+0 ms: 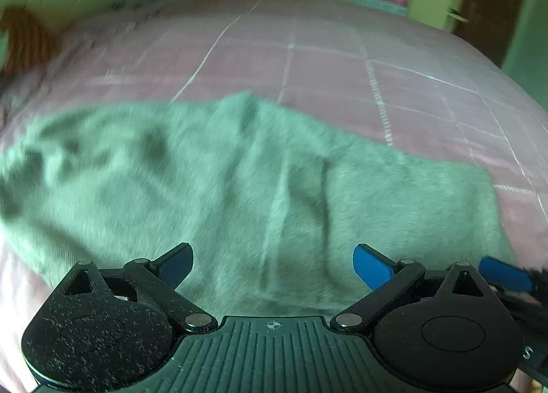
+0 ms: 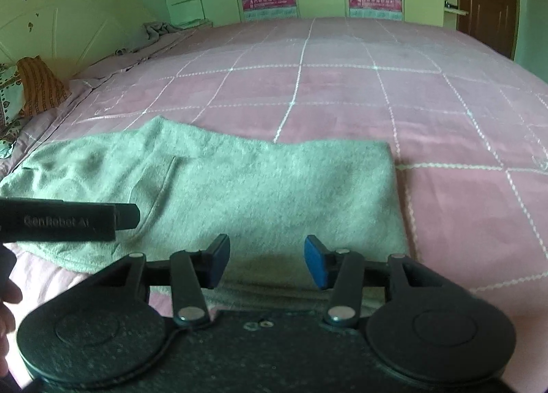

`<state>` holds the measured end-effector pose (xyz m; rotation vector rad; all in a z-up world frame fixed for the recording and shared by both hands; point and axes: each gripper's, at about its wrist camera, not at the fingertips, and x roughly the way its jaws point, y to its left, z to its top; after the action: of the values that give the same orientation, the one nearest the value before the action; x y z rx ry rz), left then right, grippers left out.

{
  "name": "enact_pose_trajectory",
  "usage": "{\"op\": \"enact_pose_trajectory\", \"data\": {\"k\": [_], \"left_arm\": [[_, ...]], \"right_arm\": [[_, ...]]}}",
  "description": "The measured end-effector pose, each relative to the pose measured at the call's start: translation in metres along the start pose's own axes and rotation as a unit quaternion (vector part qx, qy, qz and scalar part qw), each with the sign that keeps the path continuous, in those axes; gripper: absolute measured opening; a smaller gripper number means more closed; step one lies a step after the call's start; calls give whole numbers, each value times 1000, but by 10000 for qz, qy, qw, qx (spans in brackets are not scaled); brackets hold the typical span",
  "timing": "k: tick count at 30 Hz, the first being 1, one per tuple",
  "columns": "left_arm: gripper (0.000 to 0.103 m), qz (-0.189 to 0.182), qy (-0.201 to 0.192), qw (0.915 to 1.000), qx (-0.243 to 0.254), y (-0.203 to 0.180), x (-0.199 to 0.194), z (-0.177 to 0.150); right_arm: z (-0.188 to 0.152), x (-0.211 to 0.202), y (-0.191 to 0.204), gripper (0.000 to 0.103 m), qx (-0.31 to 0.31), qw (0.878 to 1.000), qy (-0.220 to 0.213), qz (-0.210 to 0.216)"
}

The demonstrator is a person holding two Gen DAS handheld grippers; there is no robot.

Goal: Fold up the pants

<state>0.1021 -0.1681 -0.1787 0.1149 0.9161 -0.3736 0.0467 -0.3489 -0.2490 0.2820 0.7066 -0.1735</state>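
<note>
Because the pants (image 2: 219,194) are soft and light, they will sag and bunch when lifted, so I would pinch a flat edge or a corner, not the middle. They lie folded on the pink bed (image 2: 342,98), just ahead of both sets of jaws. The left gripper (image 1: 272,268) has its jaws spread wide with nothing in them. The right gripper (image 2: 267,261) is partly spread and empty too. The left view is blurry, and the near edge hides under the grippers.
</note>
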Motion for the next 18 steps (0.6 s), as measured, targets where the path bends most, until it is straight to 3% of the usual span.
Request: {"op": "enact_pose_trajectory", "data": {"k": [5,6,8,9,11,15,18], "left_arm": [[96,-574,417,9962,-499,20,17,-9],[77,-677,477,9950,-559,22,20,-10],[59,-763,537,9946,-451,18,24,-11],[45,-893,572,9933,-467,18,25,-11],[42,-933,630,9919,-581,19,26,-9],[18,-723,494,9943,-601,18,21,-6],[16,-766,437,9938,-670,21,15,2]], "right_arm": [[-3,1,2,48,45,10000,30,55],[-3,1,2,48,55,10000,35,71],[-3,2,4,49,72,9999,46,92],[-2,2,4,49,76,9999,41,108],[-3,2,5,49,67,9999,49,130],[-4,2,3,49,150,9998,39,146],[-3,3,3,49,149,9998,15,136]]}}
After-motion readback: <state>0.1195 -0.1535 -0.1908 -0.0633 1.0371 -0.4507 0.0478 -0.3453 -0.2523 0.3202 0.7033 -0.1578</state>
